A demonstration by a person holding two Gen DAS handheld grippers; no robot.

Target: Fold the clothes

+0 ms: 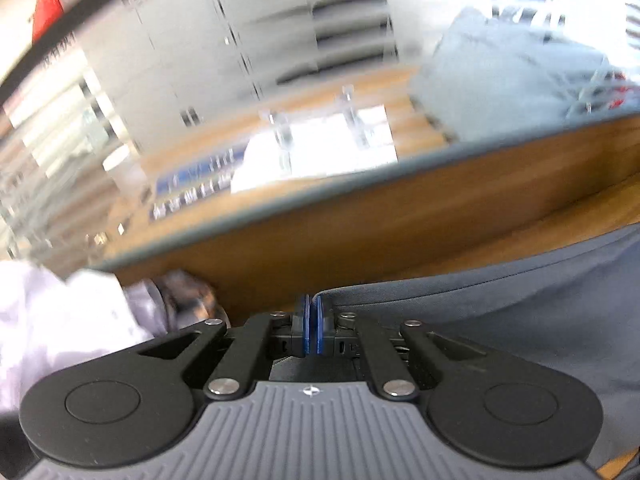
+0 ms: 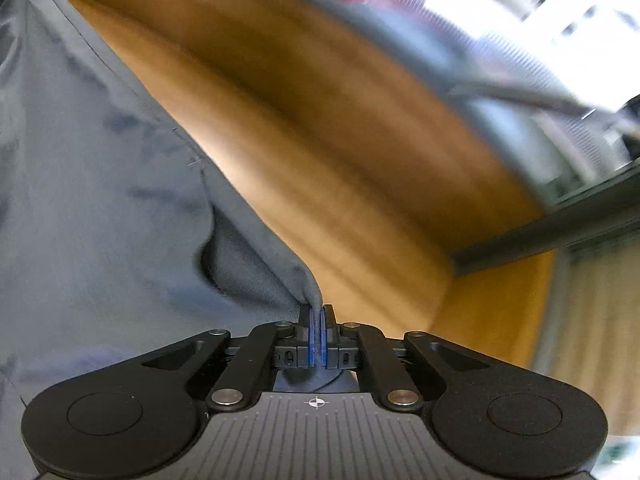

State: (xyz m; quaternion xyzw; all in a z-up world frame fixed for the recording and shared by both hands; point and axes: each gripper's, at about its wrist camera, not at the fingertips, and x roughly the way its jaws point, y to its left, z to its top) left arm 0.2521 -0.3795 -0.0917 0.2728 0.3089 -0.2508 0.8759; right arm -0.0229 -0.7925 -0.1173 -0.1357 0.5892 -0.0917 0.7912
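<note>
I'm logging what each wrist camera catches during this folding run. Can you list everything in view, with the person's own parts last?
grey-blue garment: one, spread on the table, a pinched edge at each gripper
table: one, orange-brown wood with a dark grey rim, under the garment
white cloth: one pile, pale white-lilac, at the table's near left edge in the left wrist view
grey bundle: one, pale grey, beyond the table's far edge, too blurred to identify
red object: one, far upper left, blurred
floor: light wood, past the table
left gripper: black with blue pads, jaws shut on the garment's edge
right gripper: black with blue pads, jaws shut on a garment fold
</note>
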